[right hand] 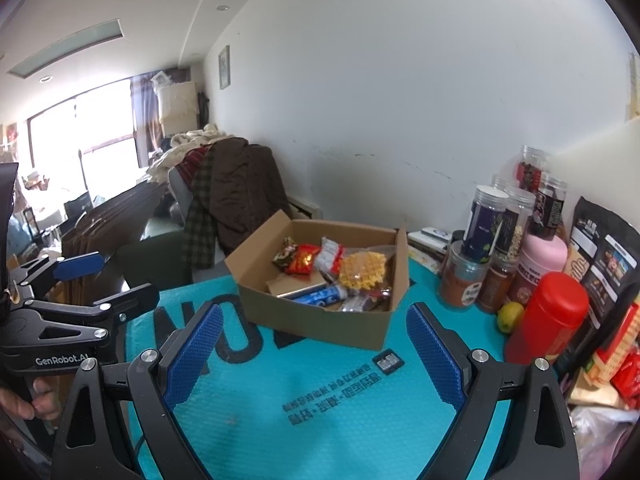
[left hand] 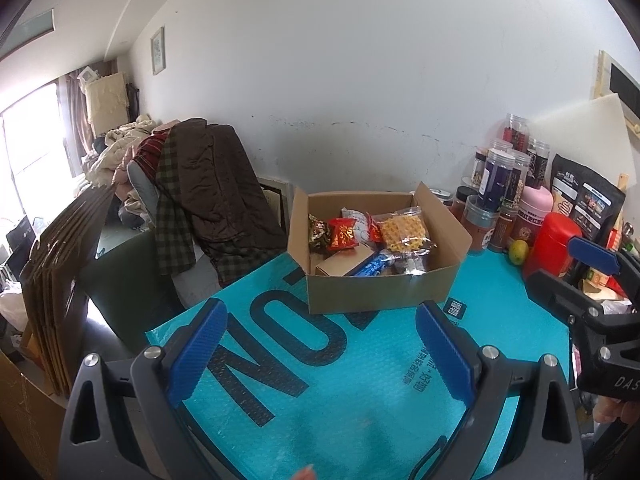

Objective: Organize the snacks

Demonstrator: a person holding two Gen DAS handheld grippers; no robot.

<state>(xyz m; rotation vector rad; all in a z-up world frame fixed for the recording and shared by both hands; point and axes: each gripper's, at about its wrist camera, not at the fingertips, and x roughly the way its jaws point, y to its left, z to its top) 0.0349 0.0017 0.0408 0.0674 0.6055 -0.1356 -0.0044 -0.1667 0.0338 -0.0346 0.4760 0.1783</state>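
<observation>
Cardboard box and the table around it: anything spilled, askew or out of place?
Nothing spilled. The cardboard box sits askew on the teal mat, its snacks heaped loosely inside. One oddity: a small yellow-green fruit lies among the jars, beside the red canister.

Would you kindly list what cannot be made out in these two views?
- Left wrist view: lower snacks in the cardboard box, hidden by its front wall and the yellow waffle pack.
- Right wrist view: jar labels, too small to read.
- Right wrist view: red packets, cut off by the edge.
</observation>
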